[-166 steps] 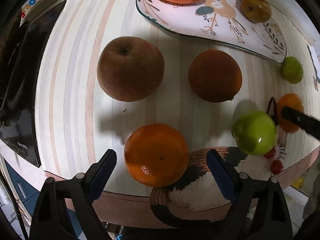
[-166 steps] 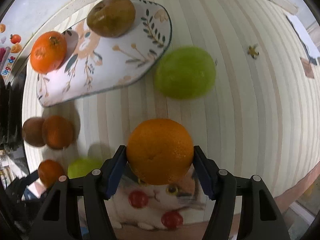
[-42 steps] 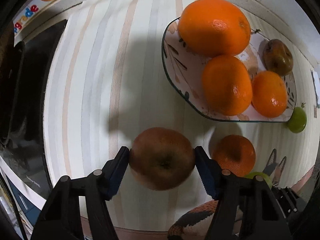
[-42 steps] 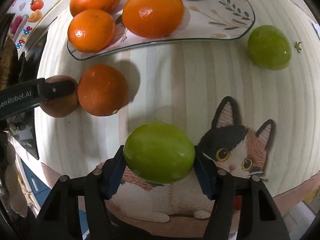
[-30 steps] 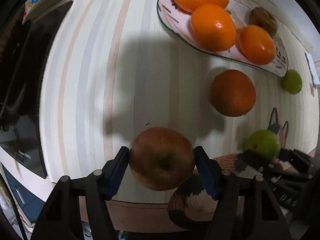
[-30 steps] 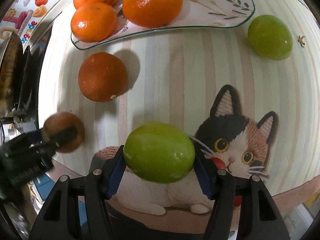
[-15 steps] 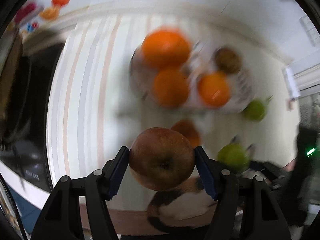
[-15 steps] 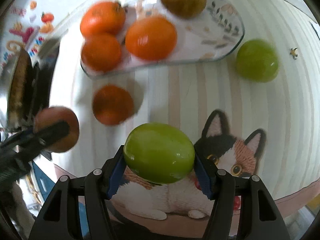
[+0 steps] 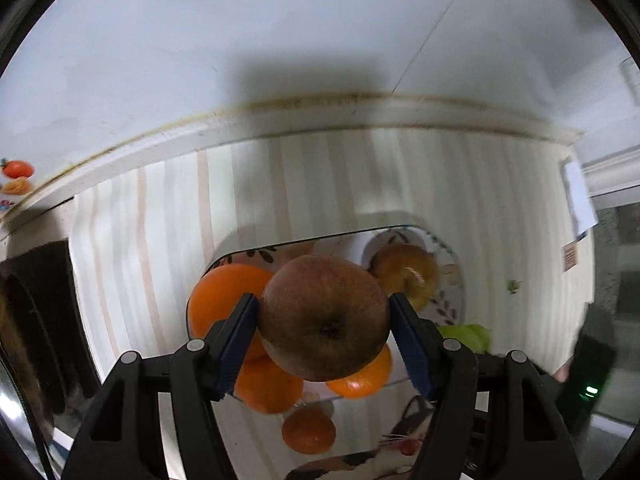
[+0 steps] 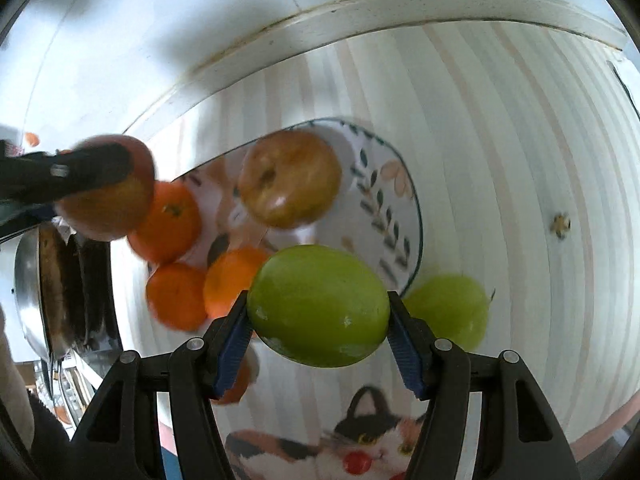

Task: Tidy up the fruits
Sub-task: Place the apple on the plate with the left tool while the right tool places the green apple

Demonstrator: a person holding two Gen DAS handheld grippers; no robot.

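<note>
Lifting: you have raised both fruits off the desk toward the plate [image 10: 404, 216].
Left tool [image 9: 324, 322]: grips the brown apple [image 9: 324, 316].
Right tool [image 10: 318, 318]: grips the green apple [image 10: 318, 310].

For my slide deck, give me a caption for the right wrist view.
Right gripper carries a green fruit toward the floral plate of oranges.

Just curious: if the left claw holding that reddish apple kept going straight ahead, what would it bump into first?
Probably the oranges on the patterned plate, right behind the reddish apple; depth is unclear.
</note>
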